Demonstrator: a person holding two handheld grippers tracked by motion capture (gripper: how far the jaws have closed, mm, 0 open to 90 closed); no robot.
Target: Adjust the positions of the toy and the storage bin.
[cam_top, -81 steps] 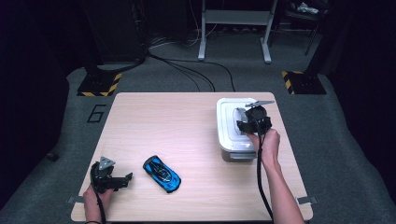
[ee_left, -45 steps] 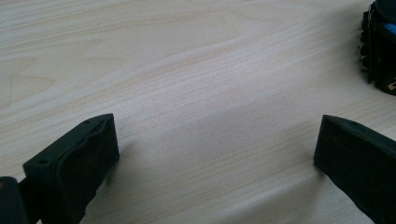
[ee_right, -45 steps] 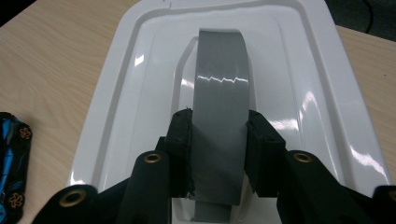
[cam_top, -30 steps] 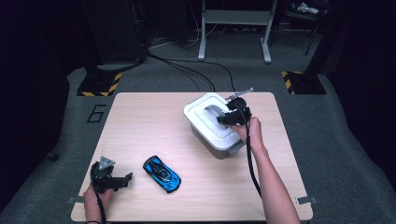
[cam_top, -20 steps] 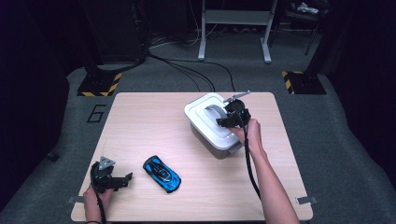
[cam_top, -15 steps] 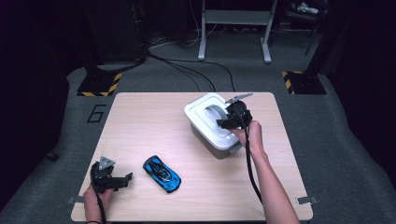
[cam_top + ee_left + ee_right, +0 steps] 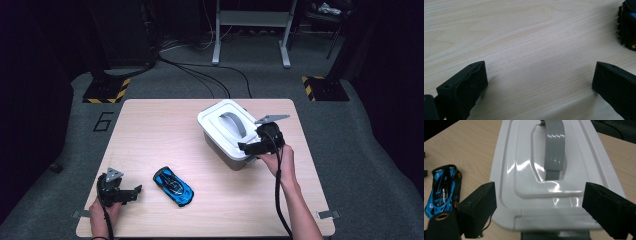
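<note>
- High view: my right fingers [image 7: 248, 148] sit at the near right end of the white container [image 7: 230, 132], which stands on the far right part of the wooden surface [image 7: 165, 125]. The container's lid is on, with its grey handle [image 7: 234, 123] lying flat along the top.
- High view: my right fingers have just been opening; here I cannot tell whether they touch the lid edge.
- High view: my left fingers [image 7: 134, 191] rest low at the near left corner of the surface, pointing toward the blue toy car [image 7: 173, 186], which lies just beside them but apart, near the front middle.
- High view: the car and the container are well apart, with bare wood between them.
- Left gripper view: my left fingers [image 7: 536, 82] are spread wide and released, with nothing between them but the surface. The dark end of the toy car [image 7: 627, 27] sits at the upper right, clear of my fingers.
- Right gripper view: my right fingers [image 7: 546, 212] are released and stand wide, one either side of the near end of the container's lid [image 7: 524, 157], with the rim between them and no pressing.
- Right gripper view: the grey handle [image 7: 554, 147] runs away from me down the lid's middle. The blue car [image 7: 442, 187] lies on the surface to the left of the container.
</note>
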